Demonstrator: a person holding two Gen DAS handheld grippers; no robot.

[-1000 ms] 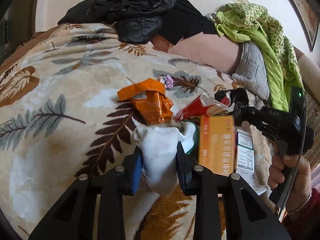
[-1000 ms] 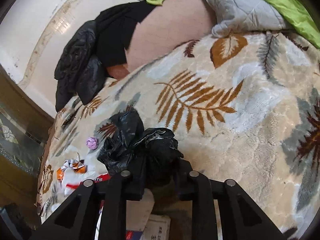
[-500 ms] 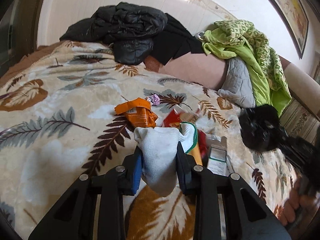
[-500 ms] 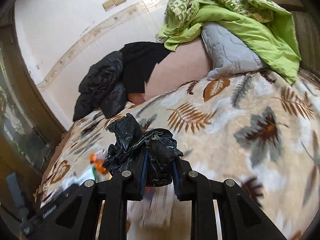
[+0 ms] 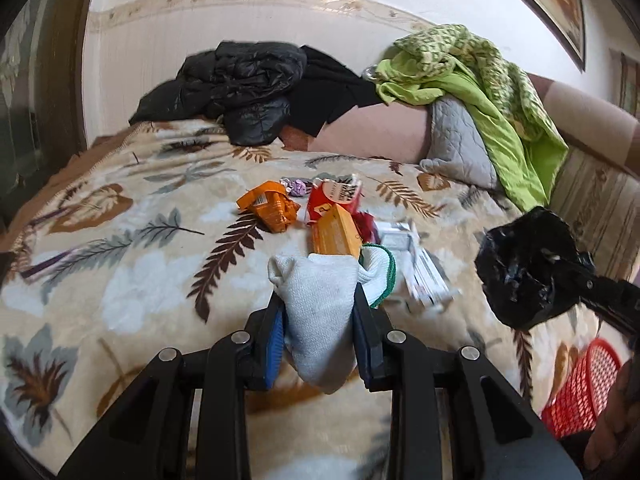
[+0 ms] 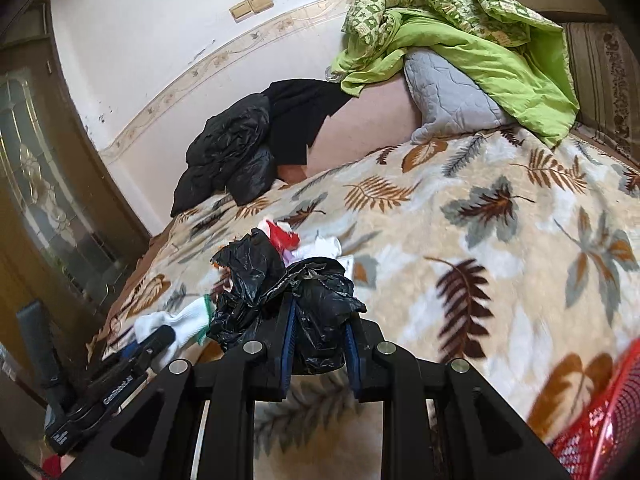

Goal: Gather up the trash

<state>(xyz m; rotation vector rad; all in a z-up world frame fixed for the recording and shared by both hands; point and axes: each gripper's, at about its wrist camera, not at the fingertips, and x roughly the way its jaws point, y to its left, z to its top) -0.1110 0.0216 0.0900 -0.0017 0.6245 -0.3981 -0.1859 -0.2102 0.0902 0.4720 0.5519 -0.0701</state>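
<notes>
Trash on the leaf-print blanket (image 5: 132,264): orange wrapper (image 5: 270,208), red packet (image 5: 334,196), orange box (image 5: 336,234), white cartons (image 5: 420,264), all close together mid-bed; my left gripper (image 5: 320,322) is nearly closed, pads clamping a white sock (image 5: 320,304) with green cuff. My right gripper (image 6: 316,336) is nearly closed on a crumpled black plastic bag (image 6: 280,284), held above the blanket; red mesh basket (image 6: 600,432) at the bed's near edge.
</notes>
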